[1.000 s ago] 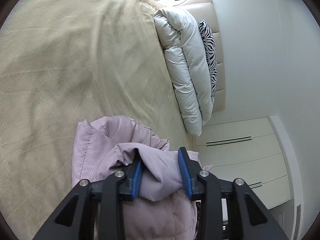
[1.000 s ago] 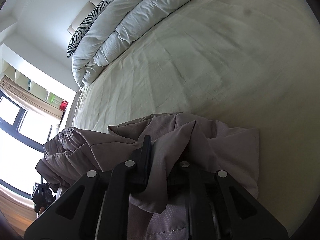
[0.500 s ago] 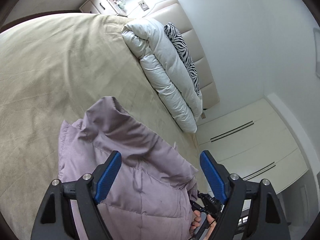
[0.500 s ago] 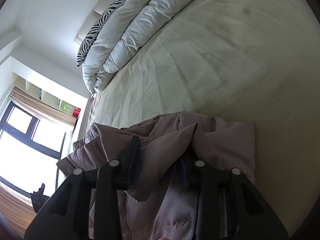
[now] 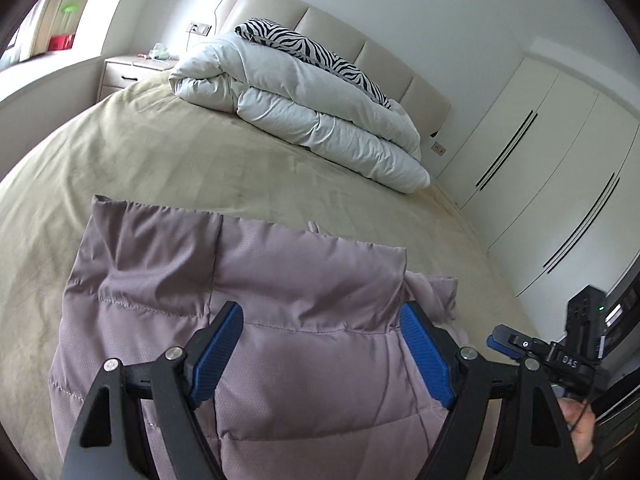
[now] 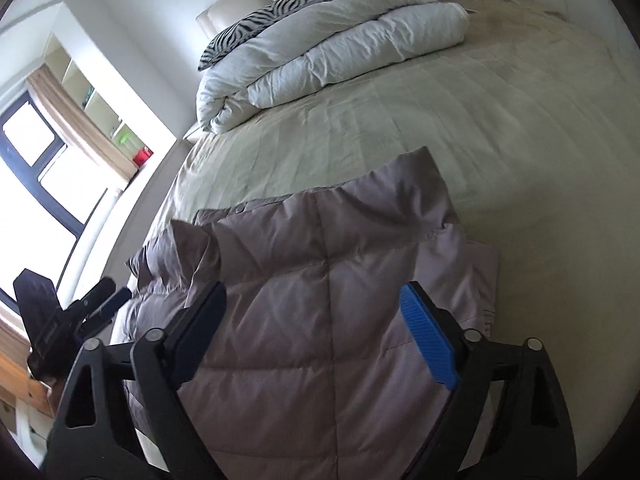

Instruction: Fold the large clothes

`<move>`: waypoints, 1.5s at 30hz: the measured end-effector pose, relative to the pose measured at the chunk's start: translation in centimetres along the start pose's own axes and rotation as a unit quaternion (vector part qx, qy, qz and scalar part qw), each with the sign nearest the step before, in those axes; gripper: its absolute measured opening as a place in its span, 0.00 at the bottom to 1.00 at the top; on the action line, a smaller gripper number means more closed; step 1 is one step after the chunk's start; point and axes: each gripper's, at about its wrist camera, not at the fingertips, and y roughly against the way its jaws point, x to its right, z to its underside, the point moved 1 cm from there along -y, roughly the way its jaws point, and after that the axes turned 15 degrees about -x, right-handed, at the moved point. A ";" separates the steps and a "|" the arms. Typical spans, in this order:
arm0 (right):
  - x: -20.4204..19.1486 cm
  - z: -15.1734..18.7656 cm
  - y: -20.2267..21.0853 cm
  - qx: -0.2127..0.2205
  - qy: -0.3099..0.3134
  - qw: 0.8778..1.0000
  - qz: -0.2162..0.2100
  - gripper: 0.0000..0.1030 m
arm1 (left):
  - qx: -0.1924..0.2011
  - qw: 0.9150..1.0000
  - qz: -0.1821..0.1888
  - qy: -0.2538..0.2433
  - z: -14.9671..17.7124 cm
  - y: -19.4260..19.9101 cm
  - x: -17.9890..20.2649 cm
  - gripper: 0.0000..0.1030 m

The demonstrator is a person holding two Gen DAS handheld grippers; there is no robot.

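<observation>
Lying flat near the foot of the bed [image 5: 168, 152], the jacket [image 5: 280, 320] is mauve, quilted, and doubled over itself; one layer edge shows at the far side in the right wrist view [image 6: 320, 280]. Left gripper [image 5: 320, 356] spread wide above the fabric, nothing between the blue pads [image 5: 218, 350]. Right gripper [image 6: 316, 328] likewise wide, holding nothing.

Progress, judged: at least one fold laid down and released. A puffy bunch [image 6: 160, 268] at the jacket's left edge looks untucked, so a further fold or tidy-up probably remains.

Duvet [image 5: 304, 116] and zebra pillow [image 5: 316, 50] at the headboard, well apart from the jacket.

Writing: "DAS" on the right gripper's body, seen in the left wrist view [image 5: 568, 360]. No label readable on the jacket.
</observation>
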 end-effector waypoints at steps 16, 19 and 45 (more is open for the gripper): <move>-6.7 -3.6 -13.9 -0.085 0.066 0.987 0.120 0.27 | -0.087 0.984 -0.148 -0.043 -4.6 -11.4 -2.1 0.84; -5.8 -4.4 -15.4 -0.086 0.072 0.986 0.122 0.27 | -0.101 0.983 -0.147 -0.038 -5.3 -13.0 -2.9 0.86; -5.4 -4.8 -18.4 -0.047 0.097 0.983 0.147 0.27 | -0.094 0.981 -0.163 -0.043 -4.3 -14.7 -3.3 0.88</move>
